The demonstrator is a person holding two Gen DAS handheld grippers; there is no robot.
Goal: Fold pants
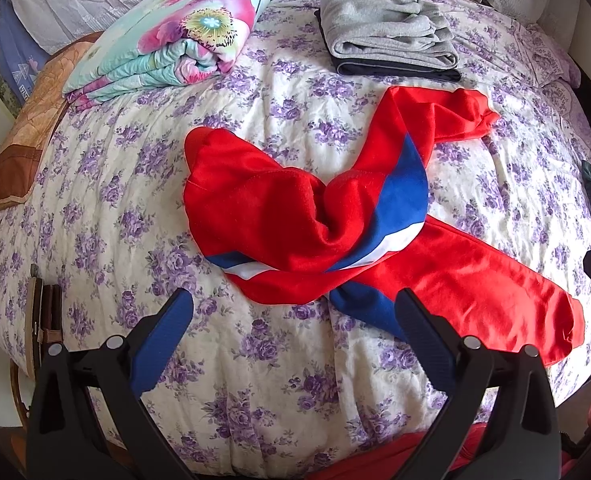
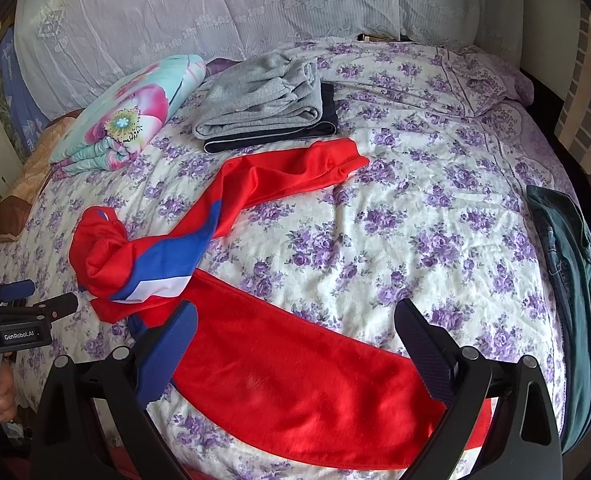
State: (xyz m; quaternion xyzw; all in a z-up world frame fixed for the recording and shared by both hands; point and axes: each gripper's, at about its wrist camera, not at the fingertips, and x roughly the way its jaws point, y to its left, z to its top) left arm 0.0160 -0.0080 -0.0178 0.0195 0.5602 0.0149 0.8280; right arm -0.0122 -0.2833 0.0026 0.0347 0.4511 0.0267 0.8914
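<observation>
My left gripper [image 1: 295,312] and right gripper [image 2: 295,320] hover spread wide, empty, over the red pants [image 1: 295,216], which sprawl twisted mid-bed [image 1: 135,184]; its waistband probably bunches left, so I'd straighten it first.

bed [image 2: 395,216]: purple-flowered quilt | behind: white lace curtain [image 2: 215,4] | far left: folded floral blanket [image 2: 131,116] | light: soft daylight

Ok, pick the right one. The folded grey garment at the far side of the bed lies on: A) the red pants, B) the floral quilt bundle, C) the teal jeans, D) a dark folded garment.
D: the grey garment rests on a dark folded garment, whose edge shows beneath it.
</observation>
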